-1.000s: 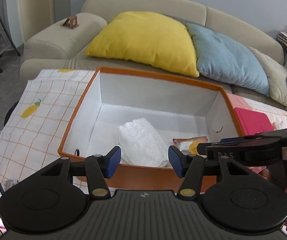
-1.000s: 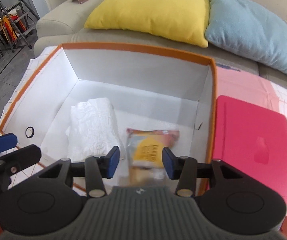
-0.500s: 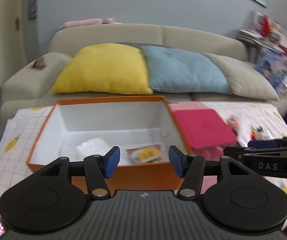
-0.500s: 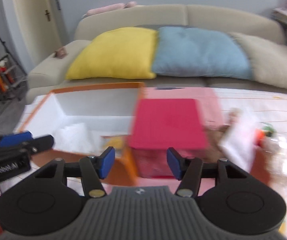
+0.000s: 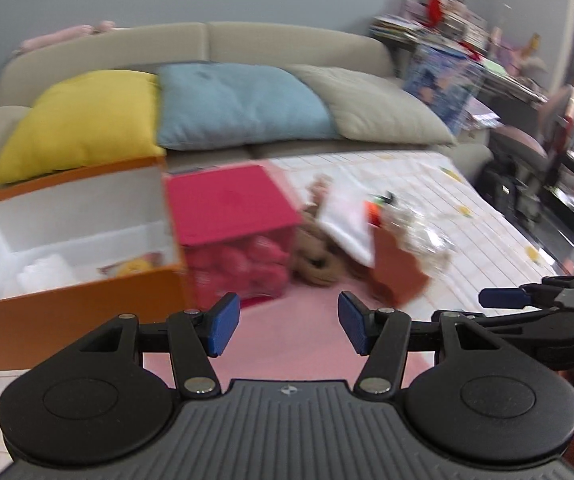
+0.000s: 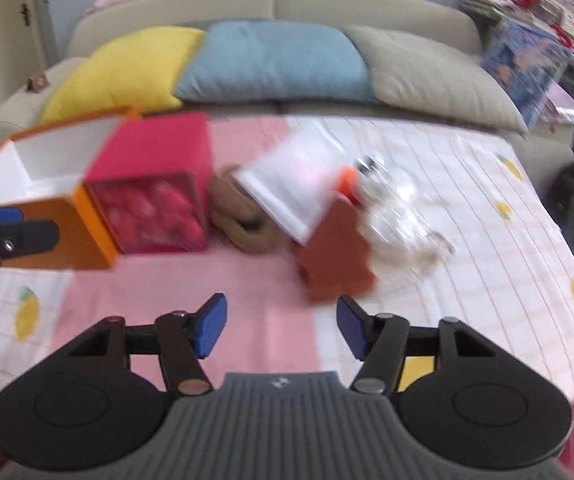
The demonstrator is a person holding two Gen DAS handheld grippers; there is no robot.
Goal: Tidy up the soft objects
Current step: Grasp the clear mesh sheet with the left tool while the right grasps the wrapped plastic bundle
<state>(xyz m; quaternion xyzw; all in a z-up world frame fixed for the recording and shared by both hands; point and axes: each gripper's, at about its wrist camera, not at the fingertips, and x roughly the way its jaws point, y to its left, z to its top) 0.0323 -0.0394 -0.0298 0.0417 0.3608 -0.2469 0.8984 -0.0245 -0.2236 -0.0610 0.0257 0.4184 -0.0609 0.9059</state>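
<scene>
An orange box [image 5: 67, 312] [image 6: 47, 216] with a white inside stands at the left; a white soft pack [image 5: 43, 276] and a yellow snack packet [image 5: 135, 266] lie in it. Beside it sits a pink box [image 5: 227, 208] [image 6: 155, 156]. A pile lies to its right: a brown plush [image 6: 243, 220], a white bag [image 6: 295, 176], a rust-brown piece [image 6: 335, 256] and clear crinkled plastic [image 6: 403, 204]. My left gripper [image 5: 289, 328] is open and empty over the pink cloth. My right gripper [image 6: 281, 326] hangs short of the pile, its jaws opening with nothing between them.
A beige sofa [image 6: 327, 4] with yellow [image 6: 127, 68], blue [image 6: 279, 60] and beige cushions runs behind the table. Cluttered shelves [image 5: 467, 40] stand at the right. The checked tablecloth [image 6: 507, 240] spreads to the right of the pile.
Both grippers have swung right, away from over the orange box toward the pile. The right gripper's jaws have widened and the snack packet now lies in the box.
</scene>
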